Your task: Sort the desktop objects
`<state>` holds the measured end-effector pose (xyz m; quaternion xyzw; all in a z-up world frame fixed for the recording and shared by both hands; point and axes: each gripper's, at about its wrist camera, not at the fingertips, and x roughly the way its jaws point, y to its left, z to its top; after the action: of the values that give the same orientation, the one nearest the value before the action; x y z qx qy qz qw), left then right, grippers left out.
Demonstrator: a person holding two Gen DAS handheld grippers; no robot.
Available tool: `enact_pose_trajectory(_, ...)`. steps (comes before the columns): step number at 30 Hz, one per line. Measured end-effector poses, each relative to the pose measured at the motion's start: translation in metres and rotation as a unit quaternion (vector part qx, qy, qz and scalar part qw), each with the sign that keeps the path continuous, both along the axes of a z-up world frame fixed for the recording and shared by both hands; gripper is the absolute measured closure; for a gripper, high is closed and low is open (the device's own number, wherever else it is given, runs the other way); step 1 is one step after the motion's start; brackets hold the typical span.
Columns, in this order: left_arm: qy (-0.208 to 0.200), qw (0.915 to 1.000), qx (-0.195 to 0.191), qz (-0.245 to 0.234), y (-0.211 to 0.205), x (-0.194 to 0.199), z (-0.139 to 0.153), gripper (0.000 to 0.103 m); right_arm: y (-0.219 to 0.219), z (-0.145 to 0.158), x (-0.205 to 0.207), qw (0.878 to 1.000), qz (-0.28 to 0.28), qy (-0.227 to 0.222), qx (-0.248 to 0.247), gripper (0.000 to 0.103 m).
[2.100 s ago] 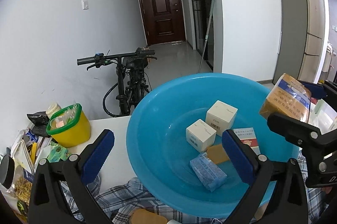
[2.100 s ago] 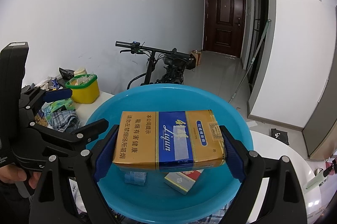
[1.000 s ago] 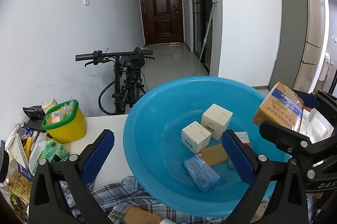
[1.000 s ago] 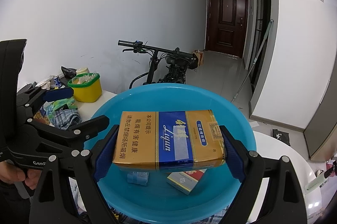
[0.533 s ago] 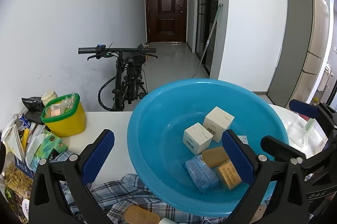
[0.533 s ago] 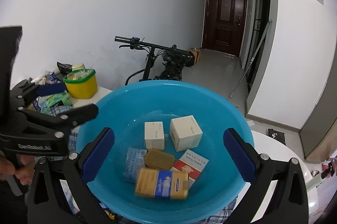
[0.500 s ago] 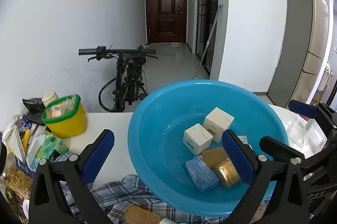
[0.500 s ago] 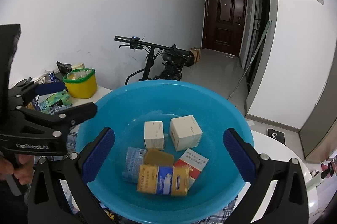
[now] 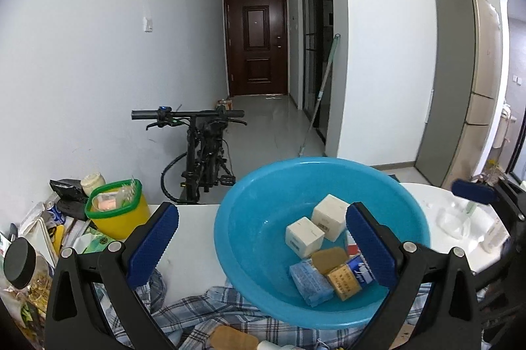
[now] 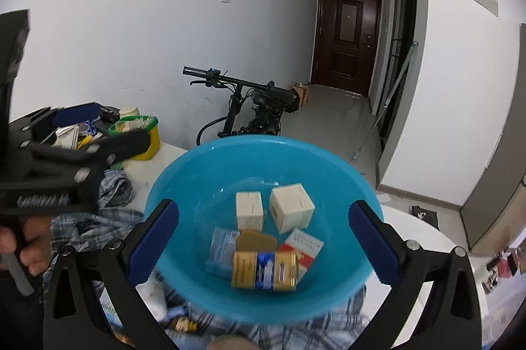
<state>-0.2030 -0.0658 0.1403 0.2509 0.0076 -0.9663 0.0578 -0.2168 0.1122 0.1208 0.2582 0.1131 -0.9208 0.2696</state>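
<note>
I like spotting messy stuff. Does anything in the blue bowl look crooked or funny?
A little. The gold and blue pack lies tipped on top of the red and white box and the brown pad, not flat in the blue basin. The two white boxes sit at different angles. Nothing looks spilled or broken.

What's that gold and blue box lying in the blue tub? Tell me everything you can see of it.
The gold and blue box is a flat rectangular carton that looks like glossy card, gold at both ends with a blue band across the middle and small print. It lies on its broad side near the bottom of the blue tub, resting against a red and white pack, a brown oval piece and a pale blue packet. Nothing grips it.
</note>
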Motion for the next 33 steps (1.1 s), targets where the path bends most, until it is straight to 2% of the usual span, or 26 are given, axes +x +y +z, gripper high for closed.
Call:
enact_pose_trajectory(8, -0.007, 0.9997, 0.01, -0.023, 0.012, 0.01, 0.008, 0.0, 0.048, 0.007, 0.094, 0.999, -0.038, 0.014, 0.002, 0.0)
enact_pose_trajectory(13, 0.016, 0.9992, 0.0, -0.037, 0.025, 0.028, 0.02, 0.0, 0.068, -0.019, 0.149, 0.998, -0.066, -0.01, 0.008, 0.0)
enact_pose_trajectory(16, 0.027, 0.9982, -0.027, -0.047, 0.036, 0.038, 0.024, 0.0, 0.073, -0.045, 0.169, 0.997, -0.069, -0.032, 0.004, 0.0)
enact_pose_trajectory(18, 0.032, 0.9978, -0.035, -0.045, 0.039, 0.042, 0.026, 0.0, 0.071, -0.062, 0.175, 0.997, -0.06, -0.051, 0.007, 0.0)
enact_pose_trajectory(23, 0.042, 0.9967, -0.026, -0.064, 0.041, 0.05, 0.031, 0.0, 0.068, -0.092, 0.174, 0.995, -0.047, -0.085, 0.002, 0.0)
enact_pose_trajectory(25, 0.048, 0.9964, -0.035, -0.061, 0.043, 0.052, 0.032, 0.0, 0.069, -0.098, 0.174, 0.995, -0.047, -0.093, 0.001, 0.0)
enact_pose_trajectory(30, 0.045, 0.9962, -0.02, -0.071, 0.042, 0.054, 0.034, 0.0, 0.076, -0.107, 0.171, 0.994, -0.046, -0.102, -0.011, 0.0)
enact_pose_trajectory(33, 0.048, 0.9962, -0.027, -0.067, 0.045, 0.057, 0.035, 0.0, 0.082, -0.11, 0.168, 0.993, -0.053, -0.107, -0.014, 0.0)
